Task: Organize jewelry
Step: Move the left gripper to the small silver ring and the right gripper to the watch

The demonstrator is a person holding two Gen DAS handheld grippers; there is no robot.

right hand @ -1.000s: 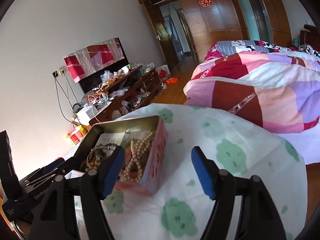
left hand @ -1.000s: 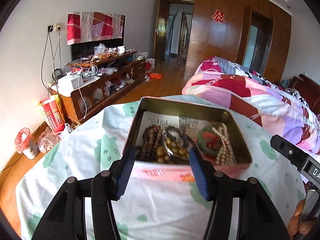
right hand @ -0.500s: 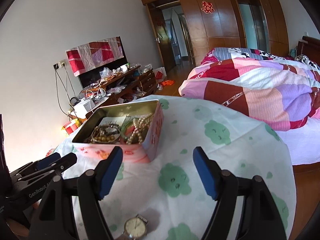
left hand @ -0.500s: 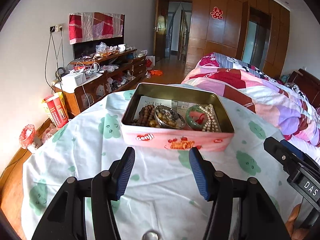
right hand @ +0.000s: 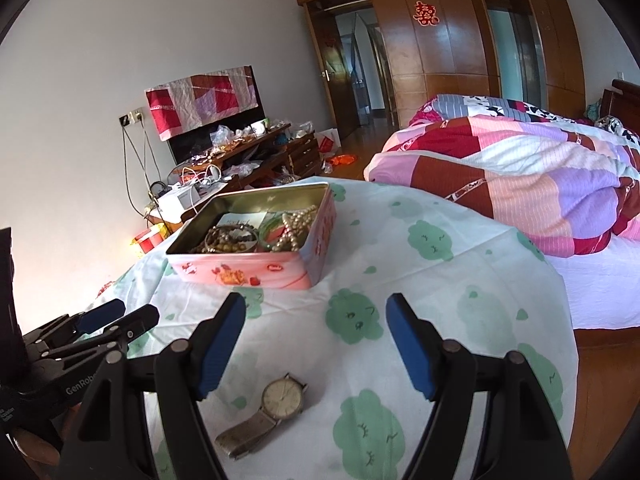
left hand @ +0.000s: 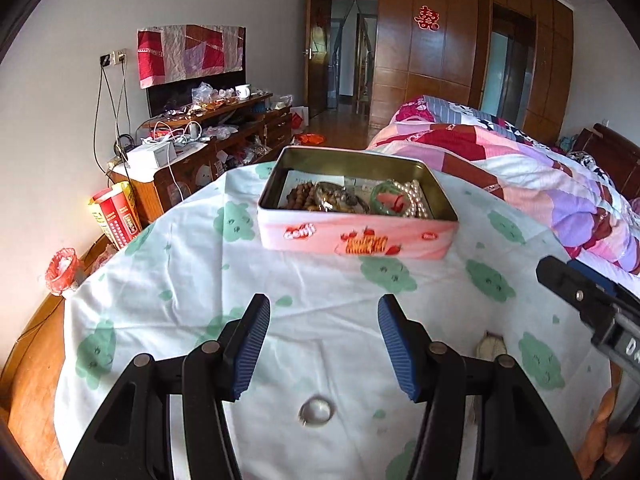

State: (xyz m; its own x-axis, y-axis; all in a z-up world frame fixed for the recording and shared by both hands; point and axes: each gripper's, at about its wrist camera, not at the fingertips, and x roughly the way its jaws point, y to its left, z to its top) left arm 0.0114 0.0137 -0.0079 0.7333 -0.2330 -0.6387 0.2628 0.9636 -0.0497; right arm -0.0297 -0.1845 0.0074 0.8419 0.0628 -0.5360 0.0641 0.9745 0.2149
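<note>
Left hand-held gripper (left hand: 320, 344) open and empty at lower centre, ring (left hand: 316, 413) on the table (left hand: 192, 280) below its jaws, right hand-held gripper (right hand: 316, 344) gaping over a wristwatch (right hand: 276, 404), pink tin (left hand: 356, 204) of beads and bracelets beyond, mid-frame

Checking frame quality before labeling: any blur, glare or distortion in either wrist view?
Left wrist view: strong fisheye bending with dark corners; ring near the bottom looks soft; tin sharp. Right wrist view: same curved edges; watch sharp with a readable dial; bright washed-out patch low on the wall at left.
</note>
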